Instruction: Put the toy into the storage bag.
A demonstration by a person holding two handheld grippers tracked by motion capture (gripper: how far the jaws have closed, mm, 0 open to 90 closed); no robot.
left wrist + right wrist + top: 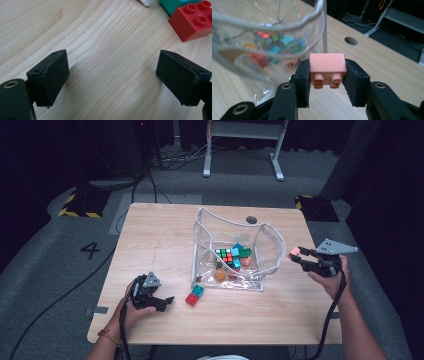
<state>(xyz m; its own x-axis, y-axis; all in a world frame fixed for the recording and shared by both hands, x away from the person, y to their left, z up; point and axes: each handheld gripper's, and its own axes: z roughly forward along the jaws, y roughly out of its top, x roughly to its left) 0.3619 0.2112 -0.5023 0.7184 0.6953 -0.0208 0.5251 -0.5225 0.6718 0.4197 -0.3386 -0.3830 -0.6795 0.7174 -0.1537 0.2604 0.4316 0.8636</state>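
While right tongs (327, 82) clamp one pink brick (327, 67), left tongs (112, 77) gape (two bricks (194, 295) nearby).

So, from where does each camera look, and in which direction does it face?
High view: above the person's side, facing forward and down on the table; both forearms show.
Left gripper view: on the left gripper, open jaws over bare wood.
Right gripper view: on the right gripper, clamping a pink brick.
All views share the red brick or clear bag.
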